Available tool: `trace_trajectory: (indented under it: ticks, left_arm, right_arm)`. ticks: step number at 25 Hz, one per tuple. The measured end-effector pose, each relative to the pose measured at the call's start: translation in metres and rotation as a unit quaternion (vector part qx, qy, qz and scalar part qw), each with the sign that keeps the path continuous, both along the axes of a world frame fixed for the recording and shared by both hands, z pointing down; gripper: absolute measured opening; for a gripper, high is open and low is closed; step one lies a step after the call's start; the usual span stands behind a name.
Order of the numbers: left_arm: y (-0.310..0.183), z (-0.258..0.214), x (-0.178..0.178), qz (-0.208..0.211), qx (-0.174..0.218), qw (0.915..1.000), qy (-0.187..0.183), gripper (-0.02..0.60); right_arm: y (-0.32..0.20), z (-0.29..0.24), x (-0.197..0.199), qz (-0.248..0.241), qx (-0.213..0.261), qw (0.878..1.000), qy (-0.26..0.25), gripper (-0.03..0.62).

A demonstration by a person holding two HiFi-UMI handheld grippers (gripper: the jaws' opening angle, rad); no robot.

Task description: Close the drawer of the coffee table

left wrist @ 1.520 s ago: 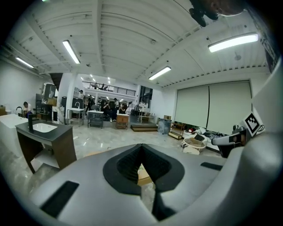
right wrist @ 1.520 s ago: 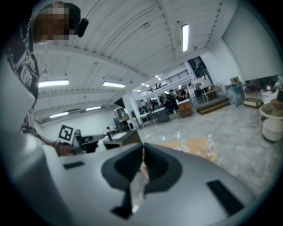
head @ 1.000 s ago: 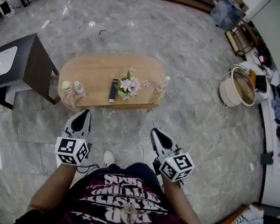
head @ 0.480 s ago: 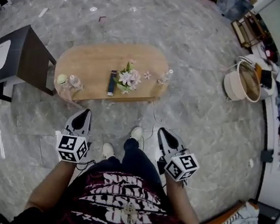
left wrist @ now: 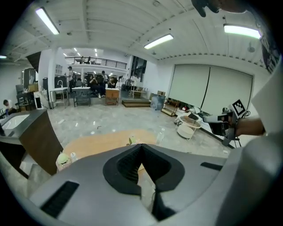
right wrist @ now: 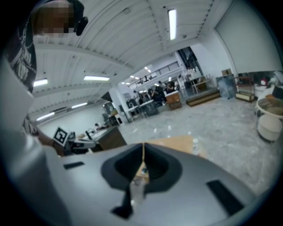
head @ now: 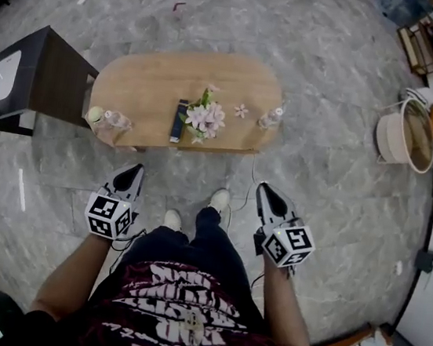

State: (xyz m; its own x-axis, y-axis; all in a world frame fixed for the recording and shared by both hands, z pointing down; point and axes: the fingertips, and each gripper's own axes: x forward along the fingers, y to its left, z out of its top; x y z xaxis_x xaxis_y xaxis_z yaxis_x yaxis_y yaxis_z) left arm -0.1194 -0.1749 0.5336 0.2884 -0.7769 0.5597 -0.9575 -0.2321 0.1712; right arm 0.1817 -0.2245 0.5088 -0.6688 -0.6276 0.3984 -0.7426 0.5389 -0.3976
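Head view: the oval light-wood coffee table (head: 165, 82) stands on the grey marble floor (head: 326, 183) ahead of the person. It is well apart from the left gripper (head: 134, 168) and the right gripper (head: 266, 189). Its drawer cannot be made out, so closing looks not yet begun.

Left gripper view: the jaws are pressed together and empty, with the table beyond them.

Right gripper view: the jaws meet with nothing between them, aimed towards the table.

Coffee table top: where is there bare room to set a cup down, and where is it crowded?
The far half of the coffee table is bare, behind the flowers. A smaller free patch lies between the remote and the bottle at the left end. The near edge is crowded.
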Motion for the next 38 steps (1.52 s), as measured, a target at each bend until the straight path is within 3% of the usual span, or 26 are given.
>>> trace_trajectory:
  ticks: [5,9,13,16,18,21,22,23,30,34,38]
  left_arm:
    - [-0.012,0.061,0.007,-0.002,-0.054,0.9976,-0.044,0.021]
    - [-0.007,0.136,0.016,0.007,-0.11,0.9914,-0.07,0.021]
    - [-0.003,0.241,0.024,0.039,-0.166,0.9818,-0.085,0.027]
    - [0.004,0.322,0.028,0.052,-0.213,0.9716,-0.089,0.1]
    - [0.006,0.368,0.027,0.062,-0.231,0.9661,-0.099,0.132]
    - [-0.005,0.424,0.015,0.054,-0.24,0.9626,-0.113,0.18]
    - [-0.009,0.439,0.009,0.046,-0.24,0.9626,-0.117,0.197]
    - [-0.013,0.453,0.004,0.04,-0.239,0.9625,-0.121,0.209]
    - [-0.043,0.515,-0.003,0.053,-0.225,0.9565,-0.179,0.236]
    - [-0.069,0.53,0.011,0.058,-0.2,0.9626,-0.173,0.236]
    - [-0.07,0.54,0.018,0.051,-0.212,0.9631,-0.157,0.239]
  right_arm:
    - [-0.043,0.069,0.015,-0.063,-0.018,0.997,0.052,0.035]
    - [-0.054,0.146,0.032,-0.13,-0.05,0.982,0.126,0.035]
    - [-0.055,0.254,0.043,-0.228,-0.065,0.951,0.197,0.035]
    - [-0.054,0.342,0.053,-0.283,-0.086,0.922,0.252,0.037]
    - [-0.056,0.384,0.059,-0.297,-0.097,0.91,0.273,0.037]
    - [-0.072,0.425,0.062,-0.316,-0.08,0.894,0.307,0.04]
    - [-0.076,0.437,0.064,-0.321,-0.073,0.888,0.321,0.103]
    - [-0.08,0.449,0.066,-0.326,-0.069,0.881,0.335,0.214]
    - [-0.117,0.518,0.073,-0.376,-0.001,0.815,0.44,0.225]
    - [-0.125,0.545,0.063,-0.418,0.019,0.791,0.447,0.227]
    - [-0.119,0.56,0.052,-0.44,0.028,0.782,0.441,0.225]
